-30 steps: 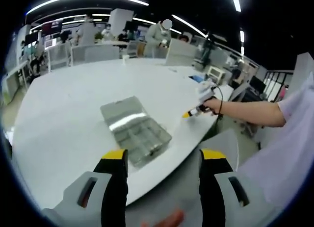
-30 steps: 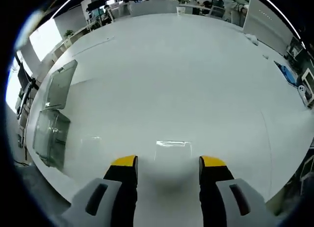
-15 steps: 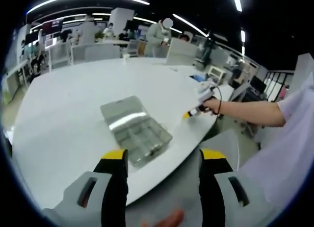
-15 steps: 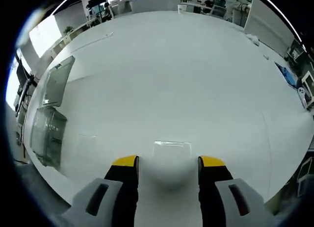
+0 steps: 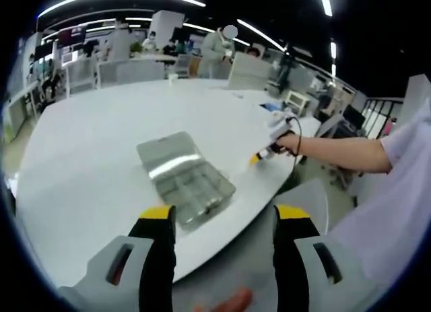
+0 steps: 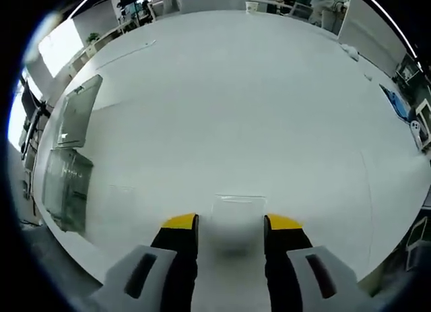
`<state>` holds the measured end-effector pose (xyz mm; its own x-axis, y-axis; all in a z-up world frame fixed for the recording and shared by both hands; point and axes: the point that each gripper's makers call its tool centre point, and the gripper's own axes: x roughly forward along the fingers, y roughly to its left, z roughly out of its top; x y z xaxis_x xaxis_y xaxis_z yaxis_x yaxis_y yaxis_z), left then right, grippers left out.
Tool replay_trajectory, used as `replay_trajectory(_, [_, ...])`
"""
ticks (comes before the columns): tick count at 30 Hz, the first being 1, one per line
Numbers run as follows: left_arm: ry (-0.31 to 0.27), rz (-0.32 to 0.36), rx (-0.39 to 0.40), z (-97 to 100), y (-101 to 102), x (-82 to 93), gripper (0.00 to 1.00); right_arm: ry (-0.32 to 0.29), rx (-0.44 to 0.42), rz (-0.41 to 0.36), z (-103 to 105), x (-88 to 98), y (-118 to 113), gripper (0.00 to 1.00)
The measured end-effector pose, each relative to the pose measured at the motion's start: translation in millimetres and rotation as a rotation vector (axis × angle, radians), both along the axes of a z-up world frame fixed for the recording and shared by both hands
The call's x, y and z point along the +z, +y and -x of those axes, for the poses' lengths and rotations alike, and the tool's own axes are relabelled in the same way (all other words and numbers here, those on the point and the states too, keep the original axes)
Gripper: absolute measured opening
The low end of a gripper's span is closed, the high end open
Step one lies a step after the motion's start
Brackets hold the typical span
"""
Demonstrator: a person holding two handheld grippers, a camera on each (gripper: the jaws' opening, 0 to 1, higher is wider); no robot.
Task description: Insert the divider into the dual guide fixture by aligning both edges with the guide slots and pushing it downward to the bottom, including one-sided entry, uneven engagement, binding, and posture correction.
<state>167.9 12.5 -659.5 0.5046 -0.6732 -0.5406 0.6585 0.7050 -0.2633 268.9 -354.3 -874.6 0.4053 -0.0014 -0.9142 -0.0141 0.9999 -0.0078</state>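
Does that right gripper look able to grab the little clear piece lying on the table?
Probably yes: the right gripper has its jaws either side of the clear divider on the bare white table, nothing between.

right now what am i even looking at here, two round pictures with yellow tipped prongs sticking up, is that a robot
No robot: a person holds a two-jaw gripper in each hand, and a fisheye camera rides on each one, looking forward along its yellow-tipped jaws.

In the left gripper view, the left gripper is held back from the edge of a big white table, jaws apart and holding nothing. On the table lies a clear plastic organizer box with its lid open. Farther right you see the person's bare arm reaching the other gripper down to the table.

The right gripper view looks down at that table from close by. The right gripper has its jaws on either side of a small clear plastic piece, probably the divider; whether they already pinch it is hard to tell. The same box sits at that picture's left edge.
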Motion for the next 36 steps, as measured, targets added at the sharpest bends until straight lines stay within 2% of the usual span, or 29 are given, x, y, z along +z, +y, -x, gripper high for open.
replay_trajectory(4, [0.003, -0.002, 0.001, 1.3, 1, -1.2, 0.56, -0.008, 0.003, 0.0, 0, 0.0, 0, 0.28])
replay_trajectory(14, [0.002, -0.004, -0.005, 1.7, 0, -0.6, 0.56, -0.003, -0.003, -0.001, 0, -0.8, 1, 0.27])
replay_trajectory(26, [0.005, -0.009, -0.007, 2.2, 0, -2.1, 0.56, 0.022, 0.029, 0.001, 1, -0.9, 3, 0.29])
replay_trajectory(30, [0.005, -0.009, -0.005, 0.4, -1, -1.9, 0.56, 0.037, 0.062, -0.013, 1, -1.4, 12, 0.39])
replay_trajectory(31, [0.004, -0.009, -0.006, 0.0, -1, -1.7, 0.56, 0.046, 0.076, 0.012, 2, -2.0, 11, 0.39])
replay_trajectory(32, [0.004, -0.009, -0.006, -0.3, -2, -1.5, 0.56, 0.034, 0.082, 0.001, -1, -2.2, 14, 0.37])
replay_trajectory(36, [0.001, -0.004, -0.008, -1.0, -3, -0.3, 0.56, 0.047, 0.056, -0.003, 0, -2.1, 11, 0.36])
